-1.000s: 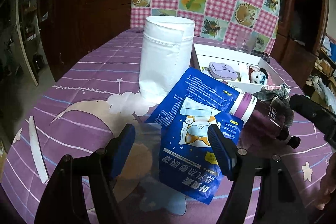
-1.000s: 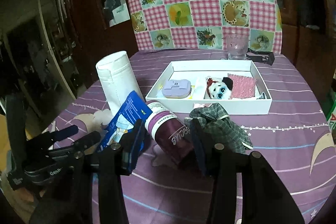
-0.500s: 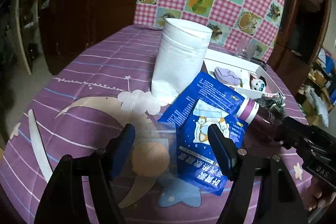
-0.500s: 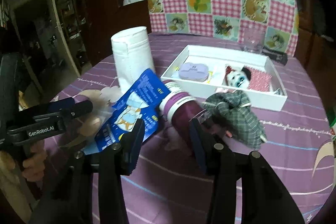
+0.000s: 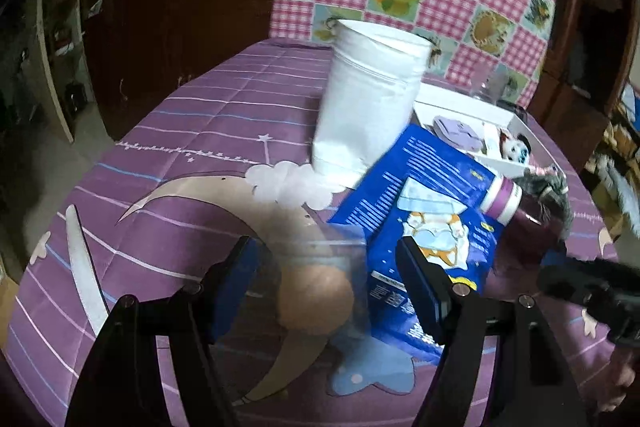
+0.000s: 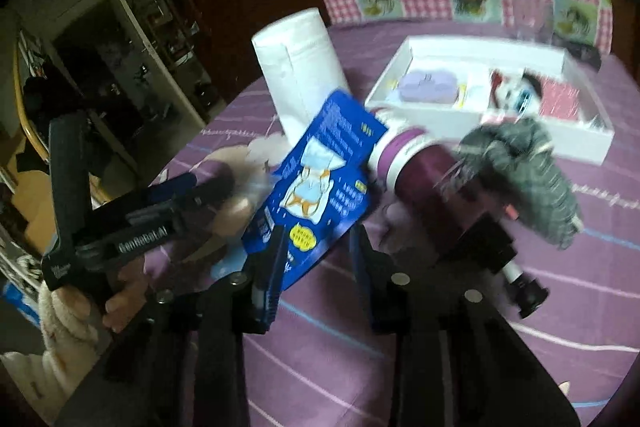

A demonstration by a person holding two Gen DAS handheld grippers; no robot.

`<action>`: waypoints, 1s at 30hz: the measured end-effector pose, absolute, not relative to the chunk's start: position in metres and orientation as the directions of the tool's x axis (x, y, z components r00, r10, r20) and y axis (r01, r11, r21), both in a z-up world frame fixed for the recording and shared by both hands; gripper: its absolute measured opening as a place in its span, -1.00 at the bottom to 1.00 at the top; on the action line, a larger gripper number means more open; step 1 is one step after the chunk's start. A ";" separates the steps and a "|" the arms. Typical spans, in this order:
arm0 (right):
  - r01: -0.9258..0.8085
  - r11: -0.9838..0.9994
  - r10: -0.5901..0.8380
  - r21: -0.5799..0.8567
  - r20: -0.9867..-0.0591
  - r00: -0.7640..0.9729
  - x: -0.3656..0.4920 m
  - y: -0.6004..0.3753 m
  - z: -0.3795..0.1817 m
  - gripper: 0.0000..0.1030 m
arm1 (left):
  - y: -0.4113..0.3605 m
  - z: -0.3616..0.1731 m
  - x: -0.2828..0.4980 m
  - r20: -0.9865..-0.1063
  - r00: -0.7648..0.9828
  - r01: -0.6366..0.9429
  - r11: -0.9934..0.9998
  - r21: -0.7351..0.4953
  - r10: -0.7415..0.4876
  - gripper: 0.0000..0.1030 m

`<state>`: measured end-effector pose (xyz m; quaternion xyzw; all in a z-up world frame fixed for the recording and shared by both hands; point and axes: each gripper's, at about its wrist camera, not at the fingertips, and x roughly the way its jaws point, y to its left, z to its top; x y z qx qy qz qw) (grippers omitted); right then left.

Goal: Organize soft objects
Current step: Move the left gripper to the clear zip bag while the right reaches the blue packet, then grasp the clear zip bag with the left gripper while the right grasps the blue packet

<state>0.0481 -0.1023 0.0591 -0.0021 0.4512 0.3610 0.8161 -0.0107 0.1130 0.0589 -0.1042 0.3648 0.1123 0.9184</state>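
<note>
The blue packet (image 6: 320, 183) served as the landmark, lying on the purple-covered table (image 5: 200, 131) with a cartoon figure printed on it. The right tongs (image 6: 316, 247) had their jaws closing around the packet's near lower edge; the packet sat between the blue pads, though the blur made it impossible to tell whether they were yet pressing on it. The left tongs (image 5: 324, 275) stood wide apart just left of the packet, straddling a clear plastic bag (image 5: 320, 267) with a tan rounded thing inside, the pads not touching it. A hand (image 6: 120, 291) in a fleecy cuff gripped the left tool's handle. Behind the packet and touching its far edge stood a white fabric cylinder (image 5: 372, 107), upright. To the packet's right lay a maroon bottle (image 6: 436, 183) with a white band, on its side, its top end under the packet's corner. A grey checked cloth bundle (image 6: 528, 171) lay against the bottle's far side. Beyond the packet to the right sat a white tray (image 6: 552, 147) holding a lilac case (image 6: 428, 87), a small doll face (image 6: 516, 95) and a pink pad (image 6: 564, 99).
</note>
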 end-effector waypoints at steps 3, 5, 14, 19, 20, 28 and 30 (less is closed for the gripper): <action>-0.561 0.746 0.587 0.358 -0.752 0.301 0.057 -0.103 0.052 -0.35 | 0.126 0.058 -0.010 -0.704 0.699 -0.311 0.940 -0.143 0.124 0.39; -0.545 0.743 0.595 0.389 -0.757 0.271 0.064 -0.102 0.048 -0.35 | 0.135 0.057 -0.009 -0.712 0.692 -0.328 0.930 -0.164 0.119 0.39; -0.484 0.732 0.618 0.480 -0.767 0.173 0.081 -0.094 0.027 -0.35 | 0.159 0.039 -0.001 -0.776 0.631 -0.373 0.885 -0.277 0.023 0.46; -0.480 0.723 0.631 0.497 -0.759 0.164 0.081 -0.093 0.024 -0.35 | 0.143 0.030 0.008 -0.812 0.583 -0.348 0.915 -0.204 0.041 0.51; -0.484 0.721 0.631 0.495 -0.758 0.164 0.080 -0.093 0.024 -0.35 | 0.141 0.029 0.008 -0.814 0.580 -0.344 0.918 -0.200 0.040 0.51; -0.485 0.709 0.644 0.512 -0.751 0.147 0.080 -0.092 0.022 -0.35 | 0.114 0.020 0.014 -0.842 0.526 -0.300 0.952 -0.054 0.118 0.55; -0.491 0.707 0.644 0.509 -0.750 0.149 0.079 -0.090 0.023 -0.35 | 0.105 0.019 0.015 -0.837 0.531 -0.276 0.961 -0.027 0.129 0.56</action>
